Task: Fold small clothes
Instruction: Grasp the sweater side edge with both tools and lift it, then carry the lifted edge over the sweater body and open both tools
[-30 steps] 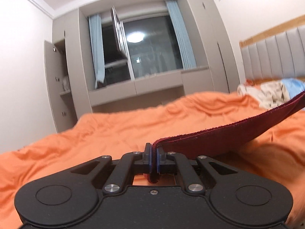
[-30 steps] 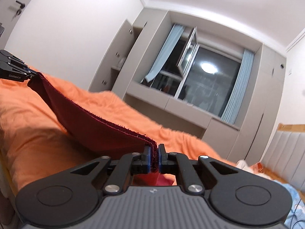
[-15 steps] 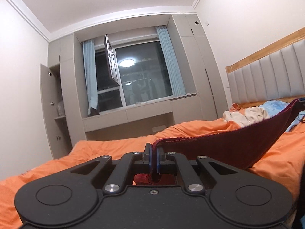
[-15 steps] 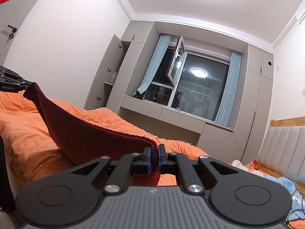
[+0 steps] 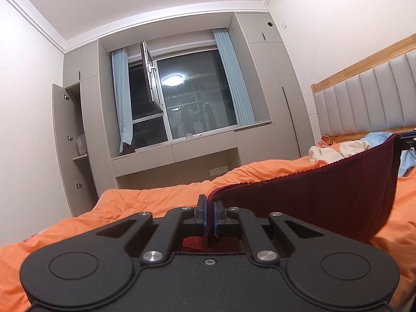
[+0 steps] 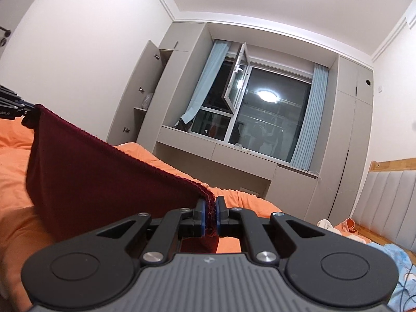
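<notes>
Both tongs clamped: left gripper [image 5: 210, 209] has its blue-padded jaws pinched tight on one corner of a dark maroon knitted cloth [image 5: 325, 197], right gripper [image 6: 210, 212] pinched on the opposite corner of the same piece [image 6: 104, 171]. Cloth hangs stretched between the two — top edge runs fairly taut from corner to corner, body sags below in a shallow curve, lower part close over the orange bedspread [image 5: 145, 202]; cannot tell if the bottom edge touches it. Fabric looks like a fine rib knit, uniform deep red, with a slightly fuzzy finished hem along the top edge; a short tail of it pokes through behind the jaws in each wrist view. In the left wrist view the right gripper shows at the far right edge [image 5: 407, 143]; in the right wrist view the left gripper shows at the far left edge [image 6: 11, 109]. Both grippers point roughly level toward the window wall. Background: dark window [image 5: 192, 98] with one sash swung open, pale blue curtains [image 5: 122, 104], grey built-in cabinets [image 5: 270, 91], grey padded headboard with a wooden rail [image 5: 369, 98]. Small pile of light-coloured clothes [image 5: 338, 150] lies on the bed near the headboard — well apart from the held cloth.
</notes>
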A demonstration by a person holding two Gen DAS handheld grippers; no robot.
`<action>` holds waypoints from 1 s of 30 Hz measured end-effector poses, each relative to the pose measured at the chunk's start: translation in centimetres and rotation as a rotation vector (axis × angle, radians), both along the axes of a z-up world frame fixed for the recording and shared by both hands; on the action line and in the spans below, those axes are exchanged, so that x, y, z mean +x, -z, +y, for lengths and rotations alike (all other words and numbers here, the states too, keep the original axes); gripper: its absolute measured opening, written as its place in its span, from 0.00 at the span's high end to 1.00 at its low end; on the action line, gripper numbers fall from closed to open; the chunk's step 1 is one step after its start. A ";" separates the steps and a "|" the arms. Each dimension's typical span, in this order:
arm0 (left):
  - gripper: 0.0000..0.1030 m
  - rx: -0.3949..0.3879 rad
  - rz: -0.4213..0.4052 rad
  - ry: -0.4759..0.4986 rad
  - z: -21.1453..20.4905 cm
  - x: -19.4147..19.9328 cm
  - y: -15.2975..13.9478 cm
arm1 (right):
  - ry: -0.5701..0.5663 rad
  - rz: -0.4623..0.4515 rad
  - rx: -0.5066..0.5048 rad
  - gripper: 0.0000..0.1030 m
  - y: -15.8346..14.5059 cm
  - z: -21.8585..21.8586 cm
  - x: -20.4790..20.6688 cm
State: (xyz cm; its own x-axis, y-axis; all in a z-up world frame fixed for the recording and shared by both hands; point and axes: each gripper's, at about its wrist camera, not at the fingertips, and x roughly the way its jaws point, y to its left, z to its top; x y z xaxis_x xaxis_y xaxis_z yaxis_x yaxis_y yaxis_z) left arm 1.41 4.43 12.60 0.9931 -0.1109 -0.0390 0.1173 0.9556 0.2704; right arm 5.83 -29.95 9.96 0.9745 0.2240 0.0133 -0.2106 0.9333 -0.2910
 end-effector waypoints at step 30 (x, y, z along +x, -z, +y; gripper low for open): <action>0.95 -0.015 0.324 -0.201 1.6 33.5 8.8 | 0.053 0.321 -0.056 0.92 10.6 3.5 30.3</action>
State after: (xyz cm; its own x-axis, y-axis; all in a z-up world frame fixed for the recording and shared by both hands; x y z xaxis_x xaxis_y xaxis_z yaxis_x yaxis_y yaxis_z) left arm 34.93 6.00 3.82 0.9315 0.0821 -0.3543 0.0042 0.9717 0.2364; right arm 36.10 -26.42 -0.67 0.9373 0.1645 -0.3074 -0.2515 0.9297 -0.2691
